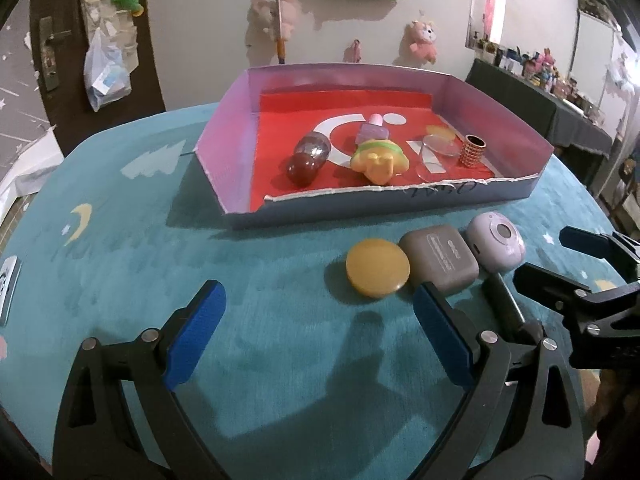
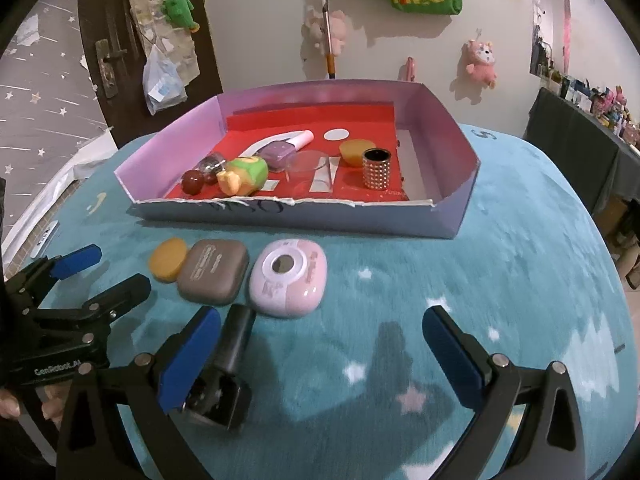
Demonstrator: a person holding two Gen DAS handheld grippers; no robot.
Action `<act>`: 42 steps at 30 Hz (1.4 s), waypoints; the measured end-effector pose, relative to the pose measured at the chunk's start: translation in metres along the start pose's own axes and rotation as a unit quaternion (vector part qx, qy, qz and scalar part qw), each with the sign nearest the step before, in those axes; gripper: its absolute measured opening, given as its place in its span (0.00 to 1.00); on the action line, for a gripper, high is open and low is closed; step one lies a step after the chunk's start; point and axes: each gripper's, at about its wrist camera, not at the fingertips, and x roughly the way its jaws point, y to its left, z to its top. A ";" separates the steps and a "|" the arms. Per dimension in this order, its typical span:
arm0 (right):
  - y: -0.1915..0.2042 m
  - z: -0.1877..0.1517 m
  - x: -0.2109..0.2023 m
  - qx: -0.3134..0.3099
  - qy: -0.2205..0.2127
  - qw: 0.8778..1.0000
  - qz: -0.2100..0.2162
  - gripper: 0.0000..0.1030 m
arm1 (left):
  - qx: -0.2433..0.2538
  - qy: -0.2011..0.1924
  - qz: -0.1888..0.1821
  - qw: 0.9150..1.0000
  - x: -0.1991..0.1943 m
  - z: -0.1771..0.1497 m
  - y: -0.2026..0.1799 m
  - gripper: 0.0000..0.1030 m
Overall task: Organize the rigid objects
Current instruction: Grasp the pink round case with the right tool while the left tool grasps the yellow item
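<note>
We hold both tongs low over the teal table, the left gripper point(image 1: 318, 312) and right gripper point(image 2: 322, 338) each spread wide and empty. Just ahead, between them, lie the yellow disc point(image 1: 377, 266), grey case point(image 1: 440, 258) and pink case point(image 2: 289, 278); beyond sits the cardboard tray point(image 2: 456, 168).

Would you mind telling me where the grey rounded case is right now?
The grey rounded case lies on the teal tablecloth in front of the cardboard tray, between the yellow round disc and the pink rounded device.

Teal star-patterned cloth point(image 2: 500, 280), red-floored lilac box point(image 2: 444, 128), grey case point(image 2: 212, 272), pink case point(image 2: 288, 278).
</note>
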 end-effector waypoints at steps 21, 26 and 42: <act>0.001 0.023 0.040 -0.009 0.051 0.999 -0.010 1.00 | 0.020 0.051 -0.022 0.998 0.032 0.014 0.001 0.93; 0.000 0.025 0.042 -0.009 0.052 0.999 -0.011 1.00 | 0.020 0.054 -0.024 0.998 0.037 0.014 0.001 0.90; 0.016 0.021 0.035 -0.043 0.038 0.998 0.039 0.51 | 0.035 0.041 -0.081 0.995 0.028 0.017 -0.009 0.35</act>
